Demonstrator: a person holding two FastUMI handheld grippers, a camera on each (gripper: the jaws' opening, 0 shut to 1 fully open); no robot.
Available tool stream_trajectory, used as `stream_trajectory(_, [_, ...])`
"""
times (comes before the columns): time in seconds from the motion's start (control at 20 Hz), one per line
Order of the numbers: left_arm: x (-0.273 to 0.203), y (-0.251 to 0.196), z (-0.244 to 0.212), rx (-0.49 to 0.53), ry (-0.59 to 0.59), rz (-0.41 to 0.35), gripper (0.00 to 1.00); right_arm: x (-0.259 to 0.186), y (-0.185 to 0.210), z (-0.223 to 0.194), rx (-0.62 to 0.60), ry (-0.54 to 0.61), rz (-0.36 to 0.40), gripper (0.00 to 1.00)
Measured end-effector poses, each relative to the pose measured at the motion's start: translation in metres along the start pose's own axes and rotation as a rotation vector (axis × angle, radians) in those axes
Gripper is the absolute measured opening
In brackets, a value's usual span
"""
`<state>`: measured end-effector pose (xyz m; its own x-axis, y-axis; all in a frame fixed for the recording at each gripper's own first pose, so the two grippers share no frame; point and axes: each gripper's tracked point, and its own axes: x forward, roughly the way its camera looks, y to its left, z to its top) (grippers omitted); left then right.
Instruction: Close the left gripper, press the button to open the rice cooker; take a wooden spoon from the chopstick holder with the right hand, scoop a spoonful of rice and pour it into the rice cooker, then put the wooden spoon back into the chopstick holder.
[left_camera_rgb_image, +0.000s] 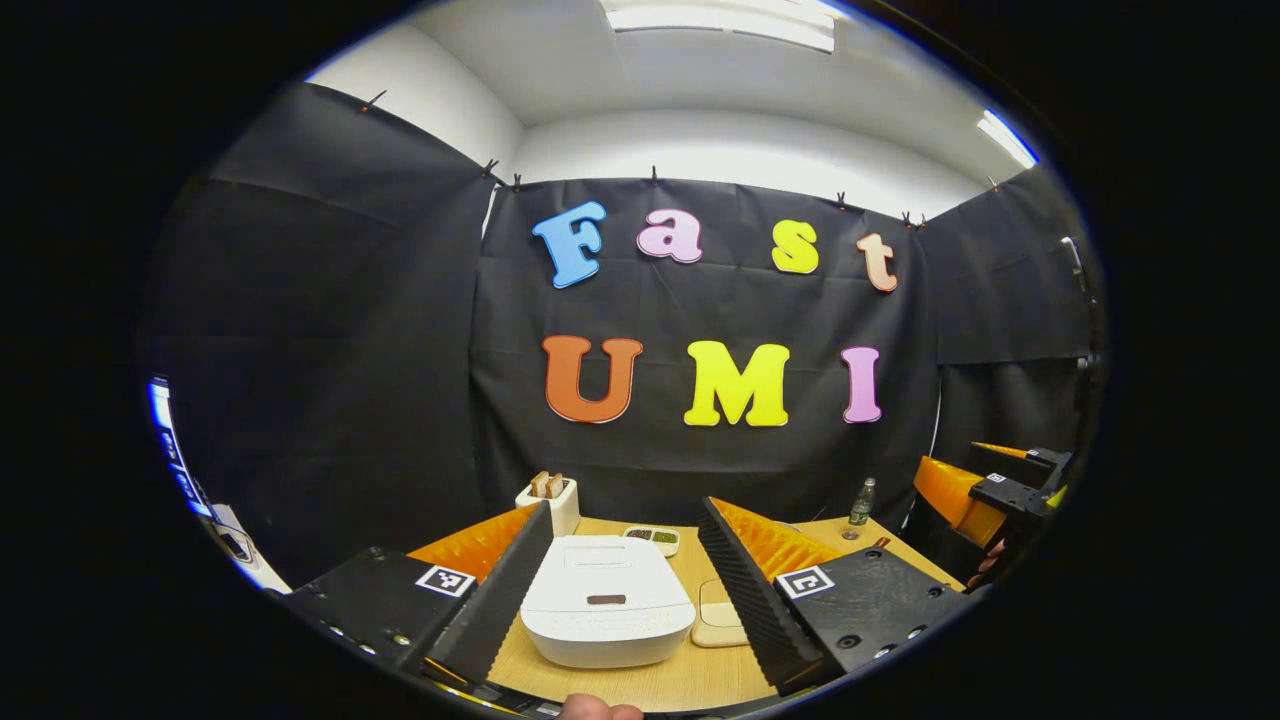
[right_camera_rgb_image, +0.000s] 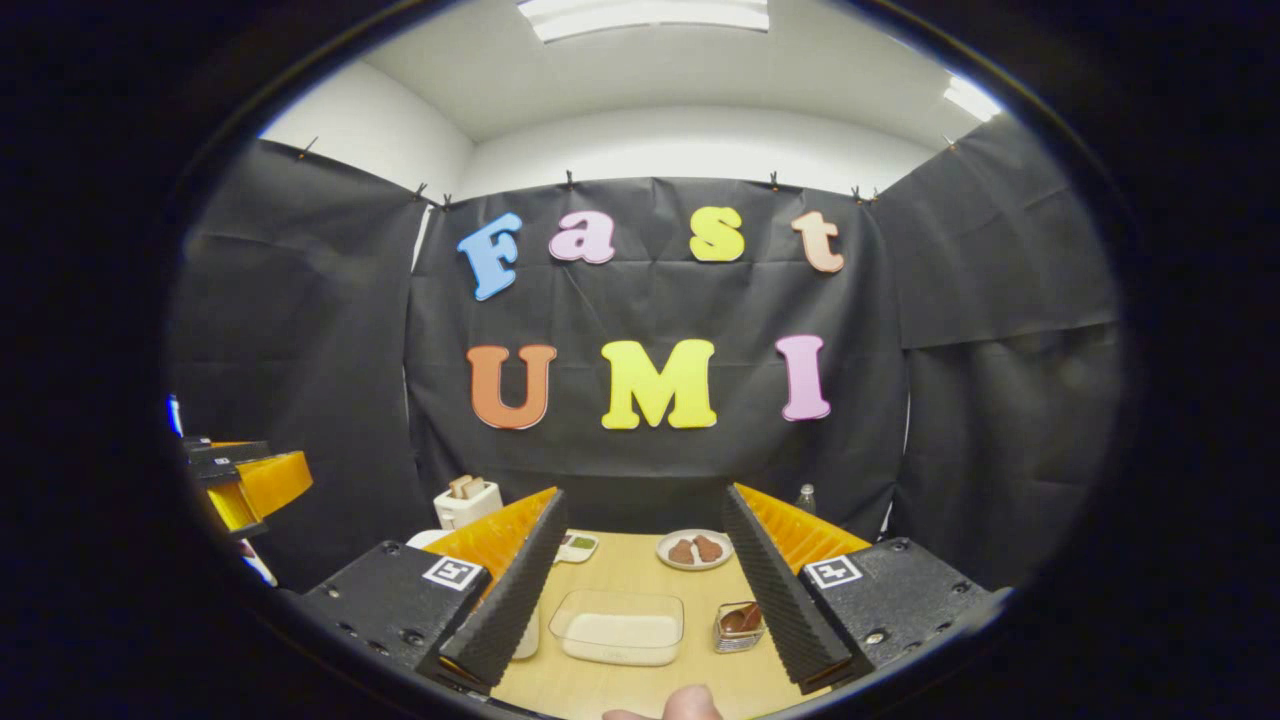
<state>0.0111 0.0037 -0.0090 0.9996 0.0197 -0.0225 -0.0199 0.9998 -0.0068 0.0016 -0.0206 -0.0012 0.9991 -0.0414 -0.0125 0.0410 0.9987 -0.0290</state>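
The white rice cooker (left_camera_rgb_image: 607, 610) stands on the wooden table with its lid down and a small dark button (left_camera_rgb_image: 606, 599) on the front. My left gripper (left_camera_rgb_image: 625, 520) is open above and in front of it, one finger on each side. In the right gripper view, a clear container of rice (right_camera_rgb_image: 620, 625) lies on the table. Beside it stands a mesh chopstick holder (right_camera_rgb_image: 738, 625) with a wooden spoon in it. My right gripper (right_camera_rgb_image: 643, 520) hangs open over them, holding nothing. The cooker's white edge (right_camera_rgb_image: 530, 635) peeks out past its left finger.
A toaster with bread (left_camera_rgb_image: 552, 500), a small divided dish (left_camera_rgb_image: 652, 540) and a bottle (left_camera_rgb_image: 862, 502) stand at the table's back. A plate of brown food (right_camera_rgb_image: 694, 550) sits behind the rice container. The right gripper (left_camera_rgb_image: 1000, 490) shows at the far right.
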Motion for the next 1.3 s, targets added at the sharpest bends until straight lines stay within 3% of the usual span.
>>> stream_trajectory(0.55, [0.024, -0.019, -0.024, -0.001, 0.087, -0.014, 0.94, 0.026, -0.045, -0.009, 0.008, 0.005, -0.056, 1.0])
stream_trajectory(1.1, [0.081, -0.017, -0.081, -0.001, 0.322, 0.014, 0.94, 0.068, -0.121, -0.039, 0.039, 0.05, -0.132, 1.0])
stream_trajectory(1.25, [0.096, -0.013, -0.1, -0.001, 0.406, 0.011, 0.83, 0.081, -0.137, -0.047, 0.05, 0.07, -0.142, 1.0])
stream_trajectory(1.3, [0.1, -0.012, -0.106, -0.004, 0.438, 0.013, 0.67, 0.085, -0.141, -0.051, 0.05, 0.078, -0.14, 1.0])
